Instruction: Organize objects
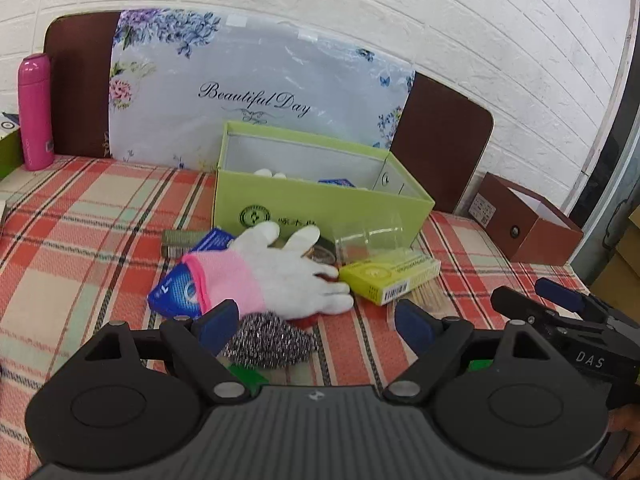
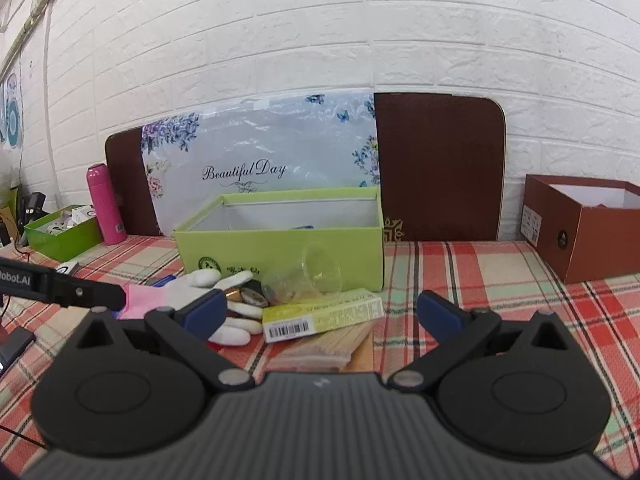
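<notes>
glove (image 1: 280,276): 1, knit fabric, white with pink cuff, lies flat on the pile in front of the green box; long axis runs left-right in left wrist view, cuff left, fingers pointing right and toward the box
yellow carton (image 1: 390,276): 1, cardboard, rectangular, barcode on near end; long axis slants from near-left to far-right, sits just right of glove fingers, on top of pale wooden sticks (image 2: 332,346)
clear cup (image 2: 314,276): 1, transparent plastic, on its side, mouth facing right and toward camera in right wrist view, touching front wall of green box
steel scourer (image 1: 272,344): 1, shiny wire mesh, lumpy round, nearest item, just in front of glove cuff
blue packets (image 1: 176,292): 2 visible, glossy, partly under the glove
green box (image 1: 320,204): 1, lime cardboard, open top, white lining, a few small things inside, hard to tell what
brown box (image 2: 580,228): 1, cardboard, open, well apart at right
pink bottle (image 1: 35,112): 1, smooth cylinder, upright, far left
tablecloth (image 1: 80,220): red plaid woven
left gripper (image 1: 316,326): jaws wide apart, nothing between pads, hovers over scourer
right gripper (image 2: 320,312): jaws wide apart, holds nothing, carton and sticks lie beyond the gap
</notes>
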A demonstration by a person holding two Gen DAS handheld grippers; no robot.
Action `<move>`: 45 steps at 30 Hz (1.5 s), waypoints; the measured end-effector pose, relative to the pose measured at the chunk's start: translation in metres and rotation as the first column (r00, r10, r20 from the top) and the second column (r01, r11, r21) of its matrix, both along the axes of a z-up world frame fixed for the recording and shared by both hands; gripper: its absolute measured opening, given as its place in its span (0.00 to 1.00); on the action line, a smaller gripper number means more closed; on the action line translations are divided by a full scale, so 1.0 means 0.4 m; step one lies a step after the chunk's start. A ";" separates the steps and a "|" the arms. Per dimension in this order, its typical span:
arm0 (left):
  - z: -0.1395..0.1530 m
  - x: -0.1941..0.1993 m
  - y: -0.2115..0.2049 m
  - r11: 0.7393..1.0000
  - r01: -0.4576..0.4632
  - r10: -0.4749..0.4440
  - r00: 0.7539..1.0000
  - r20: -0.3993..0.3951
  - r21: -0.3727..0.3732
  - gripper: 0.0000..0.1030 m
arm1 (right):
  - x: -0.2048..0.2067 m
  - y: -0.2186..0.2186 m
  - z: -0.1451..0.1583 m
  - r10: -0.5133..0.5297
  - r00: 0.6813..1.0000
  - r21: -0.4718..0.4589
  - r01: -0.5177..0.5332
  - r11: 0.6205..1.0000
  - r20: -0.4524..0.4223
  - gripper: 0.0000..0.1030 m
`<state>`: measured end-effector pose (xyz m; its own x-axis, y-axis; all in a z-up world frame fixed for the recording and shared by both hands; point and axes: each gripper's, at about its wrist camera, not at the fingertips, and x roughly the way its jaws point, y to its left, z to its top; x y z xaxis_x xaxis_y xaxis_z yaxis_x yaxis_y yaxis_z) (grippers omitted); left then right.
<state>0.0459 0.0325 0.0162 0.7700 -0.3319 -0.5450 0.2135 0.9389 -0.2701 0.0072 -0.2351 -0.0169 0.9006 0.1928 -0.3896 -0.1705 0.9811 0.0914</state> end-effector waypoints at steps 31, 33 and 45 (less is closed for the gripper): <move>-0.157 0.023 0.029 0.984 0.112 -0.103 0.992 -0.071 0.136 0.86 | 0.053 -0.101 -0.160 -0.025 0.979 -0.106 0.004 0.994 -0.202 1.00; -0.158 0.016 0.025 0.982 0.116 -0.107 0.992 -0.066 0.149 0.86 | 0.069 -0.105 -0.171 -0.073 0.966 -0.090 0.052 0.995 -0.249 1.00; -0.167 -0.015 -0.033 0.972 0.228 -0.218 0.967 -0.135 0.062 0.86 | 0.056 -0.033 -0.194 0.047 0.960 -0.003 -0.049 0.999 -0.275 0.84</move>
